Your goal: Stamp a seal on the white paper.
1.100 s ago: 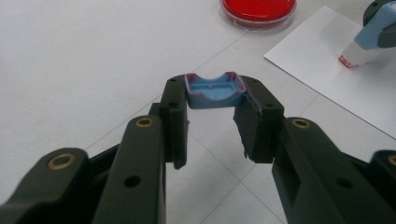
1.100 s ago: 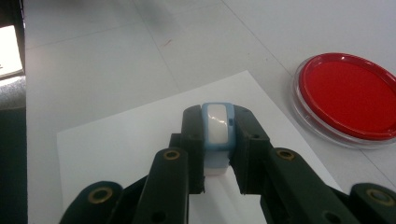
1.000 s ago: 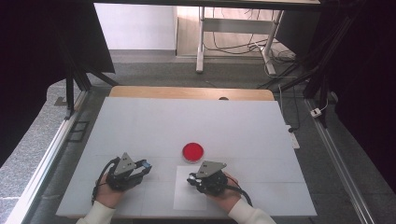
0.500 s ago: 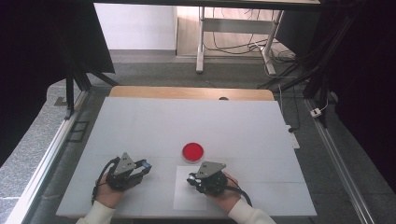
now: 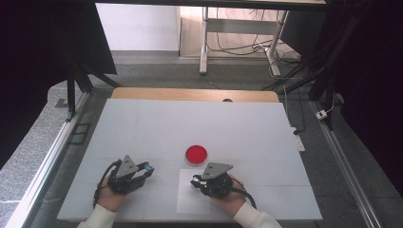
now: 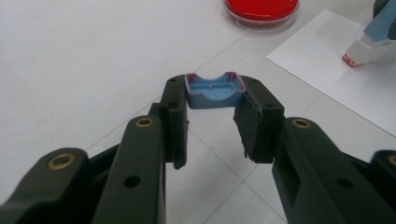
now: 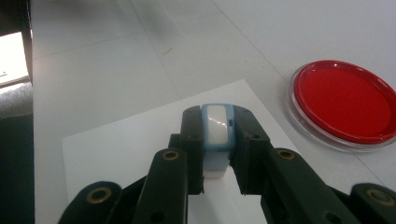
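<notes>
The left gripper (image 6: 212,109) is clamped on a small blue cap (image 6: 215,90), held open side up near the table's (image 5: 142,123) front edge. The right gripper (image 7: 217,135) grips a blue-and-white stamp (image 7: 217,126) over the white paper sheet (image 5: 187,202) at the front edge, beside the red ink pad (image 5: 196,153).

Bright, even light; dark, blurred edges
</notes>
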Demonstrator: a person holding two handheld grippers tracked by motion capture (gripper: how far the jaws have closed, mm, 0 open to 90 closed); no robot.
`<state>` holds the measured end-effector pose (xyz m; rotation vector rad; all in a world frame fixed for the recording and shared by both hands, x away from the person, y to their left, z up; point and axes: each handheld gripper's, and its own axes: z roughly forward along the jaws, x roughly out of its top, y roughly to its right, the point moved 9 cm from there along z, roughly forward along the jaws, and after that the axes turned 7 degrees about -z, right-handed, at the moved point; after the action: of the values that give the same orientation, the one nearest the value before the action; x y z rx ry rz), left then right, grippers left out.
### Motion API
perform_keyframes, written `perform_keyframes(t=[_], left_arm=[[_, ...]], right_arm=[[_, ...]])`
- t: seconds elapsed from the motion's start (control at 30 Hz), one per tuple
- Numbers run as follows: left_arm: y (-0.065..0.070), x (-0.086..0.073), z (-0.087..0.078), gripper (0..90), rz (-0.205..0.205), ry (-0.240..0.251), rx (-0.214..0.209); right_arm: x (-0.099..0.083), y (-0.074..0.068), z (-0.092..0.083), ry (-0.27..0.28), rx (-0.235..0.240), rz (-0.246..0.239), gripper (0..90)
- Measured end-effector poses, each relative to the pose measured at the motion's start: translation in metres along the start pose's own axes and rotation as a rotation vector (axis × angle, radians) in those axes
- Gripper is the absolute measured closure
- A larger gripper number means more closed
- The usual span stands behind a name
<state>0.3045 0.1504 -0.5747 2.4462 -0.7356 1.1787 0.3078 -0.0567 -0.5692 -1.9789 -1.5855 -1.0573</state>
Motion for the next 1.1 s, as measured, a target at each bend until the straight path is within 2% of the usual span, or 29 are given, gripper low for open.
perform_keyframes(t=[0.07, 0.27, 0.7, 0.93, 1.1], left_arm=[[0.000, 0.000, 0.000, 64.7, 0.000, 0.000, 0.001], [0.000, 0.000, 0.000, 64.7, -0.001, 0.000, 0.000], [0.000, 0.000, 0.000, 64.6, 0.000, 0.000, 0.000], [0.000, -0.001, 0.001, 64.6, 0.001, -0.002, 0.000], [0.000, -0.001, 0.001, 64.6, 0.000, -0.002, 0.000]], right_arm=[[0.001, 0.000, -0.002, -0.002, -0.009, -0.008, 75.3], [0.011, 0.007, -0.015, 0.070, -0.013, 0.025, 75.3], [0.011, 0.018, -0.023, 0.092, -0.040, 0.059, 75.2], [0.014, 0.026, -0.030, 0.140, -0.048, 0.105, 75.3], [0.017, 0.032, -0.038, 0.172, -0.075, 0.124, 75.3]])
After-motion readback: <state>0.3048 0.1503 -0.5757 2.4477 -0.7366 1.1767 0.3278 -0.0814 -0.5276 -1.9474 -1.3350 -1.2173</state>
